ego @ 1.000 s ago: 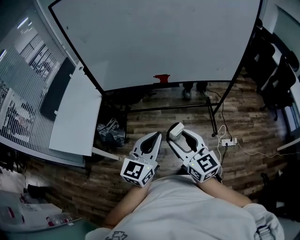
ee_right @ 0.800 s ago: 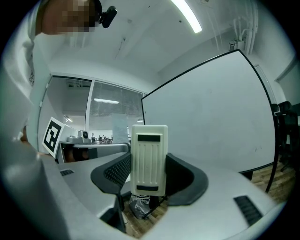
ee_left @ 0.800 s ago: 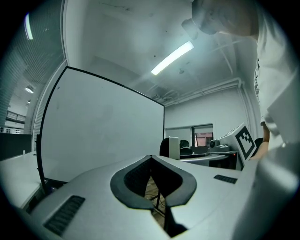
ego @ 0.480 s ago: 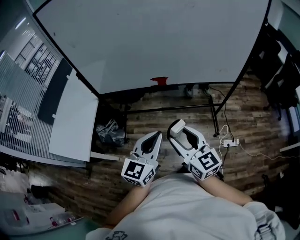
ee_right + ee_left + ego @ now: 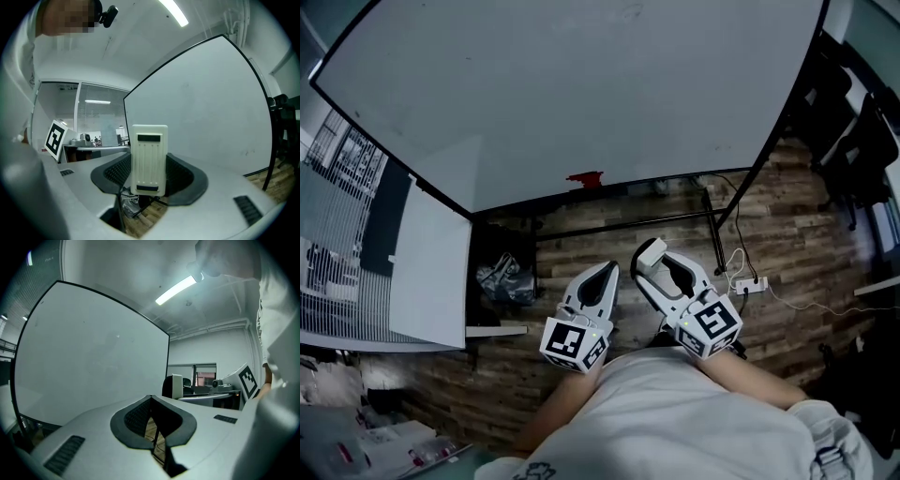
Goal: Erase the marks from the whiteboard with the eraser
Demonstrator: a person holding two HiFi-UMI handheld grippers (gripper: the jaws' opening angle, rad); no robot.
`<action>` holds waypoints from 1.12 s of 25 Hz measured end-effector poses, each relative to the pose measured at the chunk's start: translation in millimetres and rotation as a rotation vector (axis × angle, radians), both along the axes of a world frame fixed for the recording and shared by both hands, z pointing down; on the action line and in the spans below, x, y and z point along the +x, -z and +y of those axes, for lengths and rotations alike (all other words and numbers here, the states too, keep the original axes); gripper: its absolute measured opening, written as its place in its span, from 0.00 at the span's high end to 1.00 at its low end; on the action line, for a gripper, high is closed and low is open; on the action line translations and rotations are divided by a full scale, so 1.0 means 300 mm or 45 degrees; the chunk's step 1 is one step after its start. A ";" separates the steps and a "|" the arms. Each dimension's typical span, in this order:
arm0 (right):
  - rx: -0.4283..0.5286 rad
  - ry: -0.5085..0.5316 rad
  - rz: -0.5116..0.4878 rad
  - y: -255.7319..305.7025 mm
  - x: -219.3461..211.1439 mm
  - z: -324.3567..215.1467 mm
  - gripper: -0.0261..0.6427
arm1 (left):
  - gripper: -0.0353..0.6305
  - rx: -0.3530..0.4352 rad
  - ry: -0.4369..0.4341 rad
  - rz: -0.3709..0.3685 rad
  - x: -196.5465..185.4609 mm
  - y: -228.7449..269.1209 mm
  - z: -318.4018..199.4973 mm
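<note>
The whiteboard [image 5: 581,84] fills the top of the head view; its surface looks blank apart from faint specks. It also shows in the left gripper view as the whiteboard [image 5: 89,362] and in the right gripper view as the whiteboard [image 5: 206,126]. My right gripper [image 5: 652,261] is shut on a white eraser [image 5: 149,158], which stands upright between the jaws; the eraser [image 5: 651,255] sits at the jaw tips. My left gripper [image 5: 606,275] is shut with nothing in it. Both are held low, near the person's body, away from the board.
A red object [image 5: 584,178] rests on the board's bottom ledge. A black board stand [image 5: 712,220] crosses the wooden floor. A power strip with cable [image 5: 748,284] lies at right. A white panel [image 5: 427,272] leans at left. Dark chairs [image 5: 862,141] stand at right.
The head view has shifted: the whiteboard now fills more of the frame, and the red object has slid left. Both grippers stay in the same pose, the eraser still held.
</note>
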State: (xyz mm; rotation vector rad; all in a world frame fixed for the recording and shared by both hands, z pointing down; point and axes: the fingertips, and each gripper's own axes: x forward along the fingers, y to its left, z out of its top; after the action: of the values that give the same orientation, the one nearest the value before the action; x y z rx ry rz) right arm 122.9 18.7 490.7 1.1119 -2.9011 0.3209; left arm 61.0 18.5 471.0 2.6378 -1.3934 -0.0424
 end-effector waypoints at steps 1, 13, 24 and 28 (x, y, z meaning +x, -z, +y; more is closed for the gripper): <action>-0.005 -0.008 -0.003 0.000 0.026 -0.026 0.60 | 0.94 -0.003 -0.006 0.002 0.026 -0.002 -0.027; 0.007 -0.082 -0.039 0.014 0.338 -0.281 0.60 | 0.94 0.019 -0.067 -0.024 0.331 0.007 -0.283; 0.005 -0.083 -0.013 0.000 0.411 -0.391 0.60 | 0.94 0.005 -0.051 -0.021 0.371 -0.006 -0.412; 0.035 -0.083 -0.012 0.027 0.410 -0.439 0.60 | 0.94 0.017 -0.060 -0.013 0.363 0.009 -0.472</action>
State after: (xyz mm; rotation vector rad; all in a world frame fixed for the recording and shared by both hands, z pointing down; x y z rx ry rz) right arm 245.8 -112.9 482.7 1.2140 -2.8909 0.2889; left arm 169.8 -123.1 468.2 2.6840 -1.3380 -0.0326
